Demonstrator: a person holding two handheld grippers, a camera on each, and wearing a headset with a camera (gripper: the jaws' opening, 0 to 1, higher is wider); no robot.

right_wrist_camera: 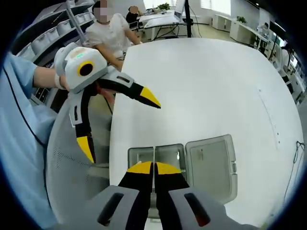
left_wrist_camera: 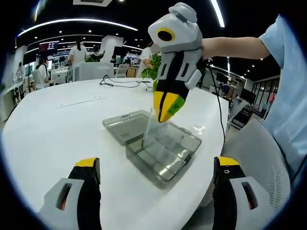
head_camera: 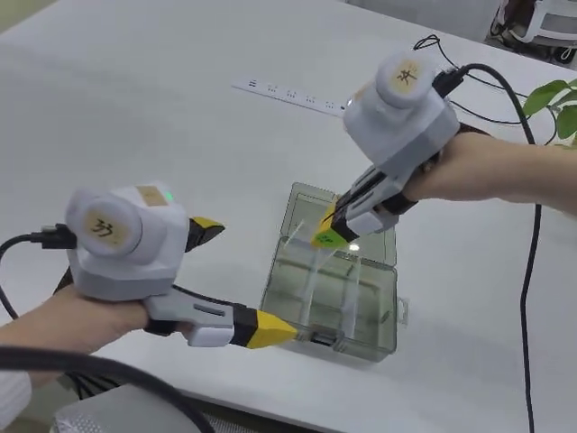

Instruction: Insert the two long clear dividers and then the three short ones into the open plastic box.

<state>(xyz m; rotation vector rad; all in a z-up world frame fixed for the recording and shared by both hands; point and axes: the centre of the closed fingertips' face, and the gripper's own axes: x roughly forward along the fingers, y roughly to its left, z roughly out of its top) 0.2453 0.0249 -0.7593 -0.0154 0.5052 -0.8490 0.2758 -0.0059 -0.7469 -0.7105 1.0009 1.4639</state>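
Clear divider [left_wrist_camera: 152,127] is pinched at its top edge by the right gripper [head_camera: 329,236], jaws clamped on it. It hangs upright over the open plastic box [head_camera: 383,341]; can't tell if the lower edge is seated. It looks light, thin, slick and probably flexy, so grip top-middle and keep it vertical for the slots. Left gripper [head_camera: 239,280] is spread wide and empty, just beside the box's near corner.

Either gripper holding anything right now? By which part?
Right gripper pinches a clear divider by its top edge, over the box; left gripper is open, empty.
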